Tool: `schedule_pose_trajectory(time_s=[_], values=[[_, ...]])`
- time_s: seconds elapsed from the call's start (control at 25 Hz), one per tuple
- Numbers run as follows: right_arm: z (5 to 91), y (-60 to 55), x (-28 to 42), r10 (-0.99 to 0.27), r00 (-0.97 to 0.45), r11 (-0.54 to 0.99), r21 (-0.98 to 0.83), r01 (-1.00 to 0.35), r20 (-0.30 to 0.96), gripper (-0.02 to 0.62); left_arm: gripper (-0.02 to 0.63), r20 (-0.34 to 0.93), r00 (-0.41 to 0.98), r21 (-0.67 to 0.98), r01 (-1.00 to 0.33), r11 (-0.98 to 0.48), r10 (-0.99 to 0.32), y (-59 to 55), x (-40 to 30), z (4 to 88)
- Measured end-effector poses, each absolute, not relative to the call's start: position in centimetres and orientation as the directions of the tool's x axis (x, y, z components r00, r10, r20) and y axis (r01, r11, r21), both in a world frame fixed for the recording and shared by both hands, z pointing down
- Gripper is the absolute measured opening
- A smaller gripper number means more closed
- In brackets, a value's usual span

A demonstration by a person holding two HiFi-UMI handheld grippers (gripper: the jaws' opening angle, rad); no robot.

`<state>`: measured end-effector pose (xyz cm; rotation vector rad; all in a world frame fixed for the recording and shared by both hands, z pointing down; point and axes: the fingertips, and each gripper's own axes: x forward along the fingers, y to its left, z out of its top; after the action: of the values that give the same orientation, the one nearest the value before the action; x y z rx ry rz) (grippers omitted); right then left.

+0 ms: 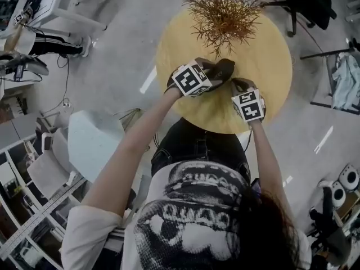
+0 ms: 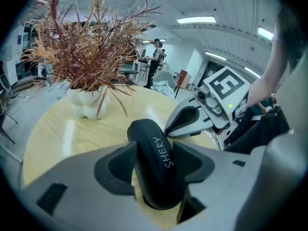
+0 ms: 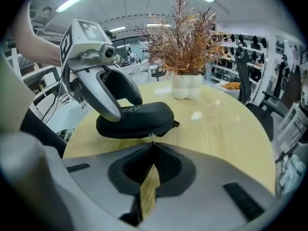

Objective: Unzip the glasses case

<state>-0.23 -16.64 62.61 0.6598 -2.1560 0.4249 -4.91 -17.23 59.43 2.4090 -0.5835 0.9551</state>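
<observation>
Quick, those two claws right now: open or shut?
Left gripper: shut on the black glasses case.
Right gripper: shut, tips at the case's edge; anything pinched there is too small to tell.

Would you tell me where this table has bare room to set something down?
Bare: the table's right side, between the plant and the right gripper; also its left rim beside the plant. Crowded: the near edge, where the left gripper holds the glasses case.
</observation>
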Motion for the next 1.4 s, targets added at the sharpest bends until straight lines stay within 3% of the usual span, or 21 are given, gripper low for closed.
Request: schedule_pose_trajectory(time_s=[0.32, 0.76, 1.12, 1.4], values=[[62.5, -19.0, 0.8, -0.248, -0.531, 0.888, -0.029, -0.46, 0.81, 0.002, 0.245, 0.734, 0.645, 0.248, -0.548, -0.799, -0.215, -16.8, -4.4, 59.1], [62.8, -22.0, 0.7, -0.145, -0.525, 0.987, 0.087, -0.133, 0.839, 0.002, 0.245, 0.746, 0.63, 0.222, -0.541, -0.811, -0.215, -16.8, -3.5, 59.2], [62.9, -23.0, -0.1, -0.02, -0.52, 0.97, 0.142, 0.197, 0.854, 0.002, 0.245, 0.76, 0.613, 0.191, -0.528, -0.828, -0.216, -16.8, -3.1, 59.1], [63.0, -23.8, -1.7, 0.018, -0.501, 0.924, 0.177, 0.34, 0.866, 0.003, 0.245, 0.772, 0.596, 0.162, -0.522, -0.838, -0.222, -16.8, -2.7, 59.2]])
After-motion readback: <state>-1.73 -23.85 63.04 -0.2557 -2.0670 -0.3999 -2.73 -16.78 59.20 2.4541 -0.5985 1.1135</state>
